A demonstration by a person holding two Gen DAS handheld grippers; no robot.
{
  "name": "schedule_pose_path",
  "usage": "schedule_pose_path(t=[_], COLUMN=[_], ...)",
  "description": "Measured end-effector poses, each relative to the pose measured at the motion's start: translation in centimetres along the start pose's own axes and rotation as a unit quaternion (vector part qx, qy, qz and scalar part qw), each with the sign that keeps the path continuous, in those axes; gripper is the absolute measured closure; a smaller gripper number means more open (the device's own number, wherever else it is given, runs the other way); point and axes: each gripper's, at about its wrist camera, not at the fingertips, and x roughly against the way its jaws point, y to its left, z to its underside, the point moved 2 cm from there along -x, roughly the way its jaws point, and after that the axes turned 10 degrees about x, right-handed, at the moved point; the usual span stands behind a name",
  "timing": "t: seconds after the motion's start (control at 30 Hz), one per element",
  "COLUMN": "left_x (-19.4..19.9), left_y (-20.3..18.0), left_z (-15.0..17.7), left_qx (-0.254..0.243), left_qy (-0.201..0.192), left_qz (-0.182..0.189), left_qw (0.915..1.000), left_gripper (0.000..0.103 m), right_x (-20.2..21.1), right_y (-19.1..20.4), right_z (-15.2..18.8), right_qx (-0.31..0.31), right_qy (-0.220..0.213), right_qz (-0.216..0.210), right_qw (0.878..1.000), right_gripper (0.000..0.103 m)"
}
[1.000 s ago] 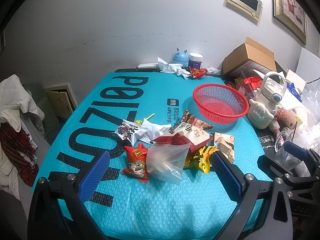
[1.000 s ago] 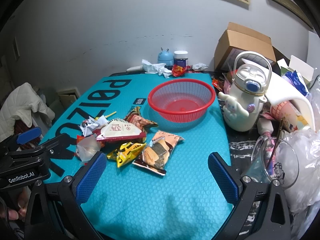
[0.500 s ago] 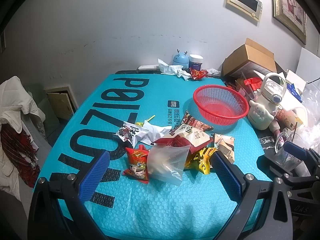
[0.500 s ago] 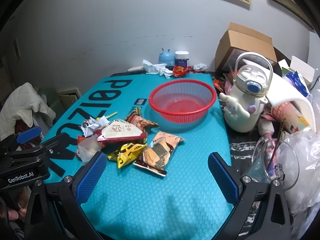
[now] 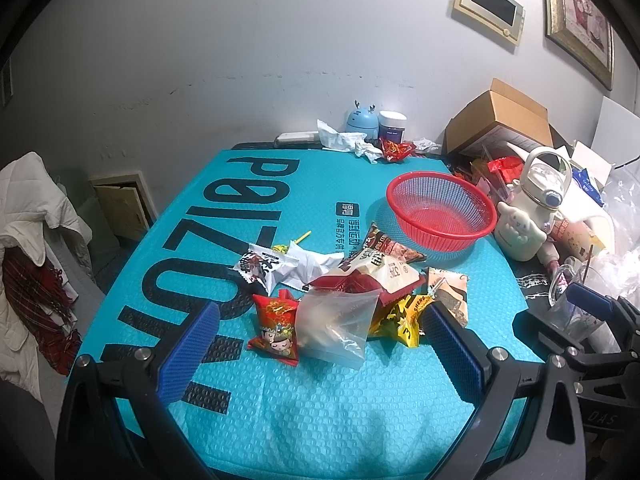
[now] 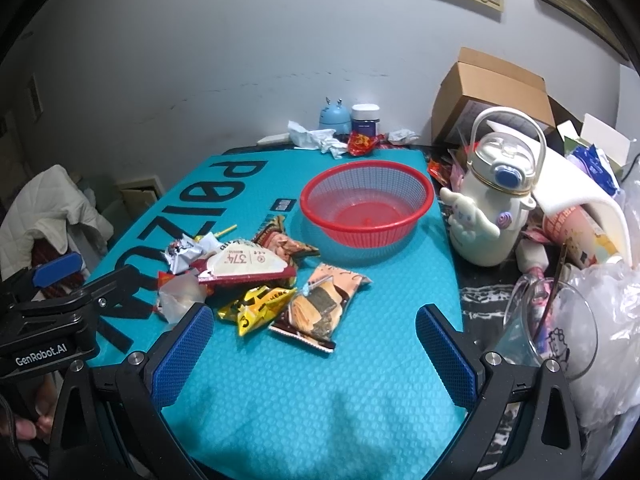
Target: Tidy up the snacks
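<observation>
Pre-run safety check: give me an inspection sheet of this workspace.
Surface: teal bubble mat with black lettering; near part bare.
Job's things: snack packets heaped mid-mat; red basket empty behind them.
Clutter: cream kettle, cardboard box, glass mug, plastic bags on the right; crumpled tissues and jars at the far edge.
Grippers: left gripper and right gripper both open, holding nothing, fingers above the mat.
Cables: nothing seen.
Surroundings: grey wall, framed pictures; clothes draped on the left.
</observation>
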Motion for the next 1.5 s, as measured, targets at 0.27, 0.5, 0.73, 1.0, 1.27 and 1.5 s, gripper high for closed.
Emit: schedule_pose_path(t=[0.27, 0.5, 0.73, 1.0, 1.27, 1.5], left_x=[0.6, 0.8, 0.7, -0.7, -2.3, -4.0], left_y=[0.2, 0.3, 0.8, 1.6, 2.6, 2.8], left_z=[0.6, 1.5, 2.6, 4.0, 4.5, 4.2], left_qx=[0.004, 0.009, 0.015, 0.030, 0.034, 0.038], left_qy=[0.003, 0.012, 0.024, 0.052, 0.064, 0.082], left_qz=[0.005, 0.006, 0.004, 0.007, 0.002, 0.017], left_qw=[1.0000, 0.9999, 0.9996, 0.9982, 0.9973, 0.9958], left_gripper=[0.000, 0.000, 0.000, 0.000, 0.000, 0.000], right_x=[0.5, 0.8, 0.5, -0.9, -2.8, -4.5], right_y=[0.0, 0.1, 0.4, 0.8, 1.2, 1.3], right_z=[0.6, 1.7, 2.8, 4.1, 4.5, 4.3], right_qx=[-0.002, -0.005, -0.006, -0.011, -0.016, -0.019], right_qy=[-0.003, 0.000, 0.008, 0.026, 0.047, 0.063], right_qz=[-0.006, -0.012, -0.028, -0.051, -0.069, -0.081], right_qw=[1.000, 1.000, 1.000, 0.998, 0.996, 0.995], right_gripper=[0.000, 0.000, 0.000, 0.000, 0.000, 0.003])
